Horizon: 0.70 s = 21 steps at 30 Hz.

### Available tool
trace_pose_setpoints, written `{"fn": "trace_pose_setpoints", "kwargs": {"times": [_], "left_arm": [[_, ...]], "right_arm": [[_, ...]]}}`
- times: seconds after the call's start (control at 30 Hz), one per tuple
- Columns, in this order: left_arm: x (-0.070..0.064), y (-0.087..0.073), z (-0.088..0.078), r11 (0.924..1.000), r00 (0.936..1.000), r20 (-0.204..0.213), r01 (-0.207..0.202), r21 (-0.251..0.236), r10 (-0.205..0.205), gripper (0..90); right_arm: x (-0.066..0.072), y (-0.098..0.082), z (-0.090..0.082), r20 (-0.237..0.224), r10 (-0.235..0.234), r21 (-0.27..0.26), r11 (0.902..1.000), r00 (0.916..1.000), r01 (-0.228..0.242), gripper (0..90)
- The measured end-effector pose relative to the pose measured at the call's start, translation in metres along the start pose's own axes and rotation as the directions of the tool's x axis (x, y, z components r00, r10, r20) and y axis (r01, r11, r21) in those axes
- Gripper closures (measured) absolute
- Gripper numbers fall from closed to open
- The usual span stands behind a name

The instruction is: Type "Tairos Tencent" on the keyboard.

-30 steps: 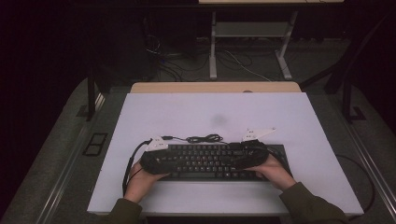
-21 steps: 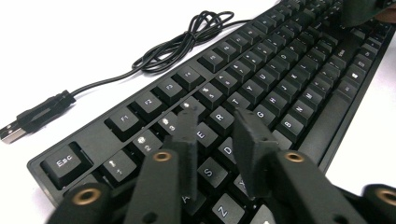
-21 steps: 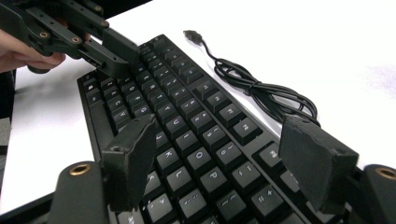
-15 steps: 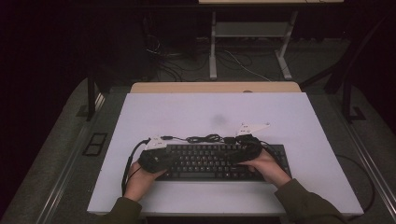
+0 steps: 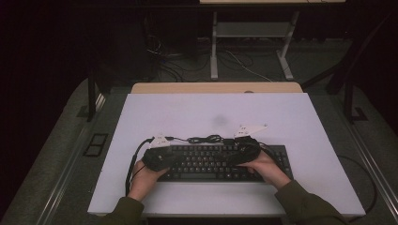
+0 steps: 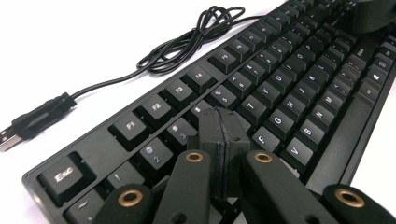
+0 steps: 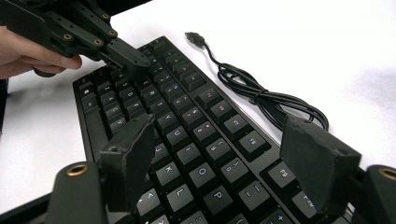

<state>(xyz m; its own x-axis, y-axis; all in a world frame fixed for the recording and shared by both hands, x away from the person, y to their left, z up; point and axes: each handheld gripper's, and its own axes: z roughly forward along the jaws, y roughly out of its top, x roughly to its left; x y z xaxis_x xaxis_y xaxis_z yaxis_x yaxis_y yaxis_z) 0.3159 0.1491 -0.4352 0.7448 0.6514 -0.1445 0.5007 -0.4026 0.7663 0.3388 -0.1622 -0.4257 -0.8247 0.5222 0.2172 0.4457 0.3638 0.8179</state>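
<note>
Keyboard [image 5: 220, 162] is seen lying low in the centre of the high view, cable [image 6: 187, 42] coiled behind it. Left gripper [image 6: 220, 140] jaws have just been closed, now pressed together, nothing between them, tip set on the number-row keys — probably for key pressing. Right gripper [image 7: 224, 158] is held spread above the keys, empty.
</note>
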Motion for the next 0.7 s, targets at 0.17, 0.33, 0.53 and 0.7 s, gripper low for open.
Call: {"fn": "trace_pose_setpoints", "kwargs": {"times": [0.17,0.33,0.53,0.7], "left_arm": [[-0.0018,0.0017,0.0037,0.9999,0.9999,0.0,-0.012,0.008,0.012,88.9],[-0.0022,0.0007,0.0061,0.9997,0.9999,-0.005,-0.012,0.021,0.012,89.0],[-0.0022,0.0012,0.0041,0.9999,1.0,-0.002,-0.007,0.011,0.007,88.9],[-0.0029,0.002,0.0009,1.0,1.0,0.002,-0.007,0.0,0.007,88.8]], "right_arm": [[0.0005,-0.0001,0.0001,0.0,0.002,0.003,1.0,1.0,-0.002,26.0],[0.0006,-0.0002,0.0002,0.001,0.001,0.003,1.0,1.0,-0.001,26.0],[0.0007,0.0,-0.0003,0.005,-0.002,-0.002,1.0,1.0,0.002,26.0],[0.0005,0.0004,-0.001,0.002,0.003,-0.005,1.0,1.0,-0.003,26.0]]}}
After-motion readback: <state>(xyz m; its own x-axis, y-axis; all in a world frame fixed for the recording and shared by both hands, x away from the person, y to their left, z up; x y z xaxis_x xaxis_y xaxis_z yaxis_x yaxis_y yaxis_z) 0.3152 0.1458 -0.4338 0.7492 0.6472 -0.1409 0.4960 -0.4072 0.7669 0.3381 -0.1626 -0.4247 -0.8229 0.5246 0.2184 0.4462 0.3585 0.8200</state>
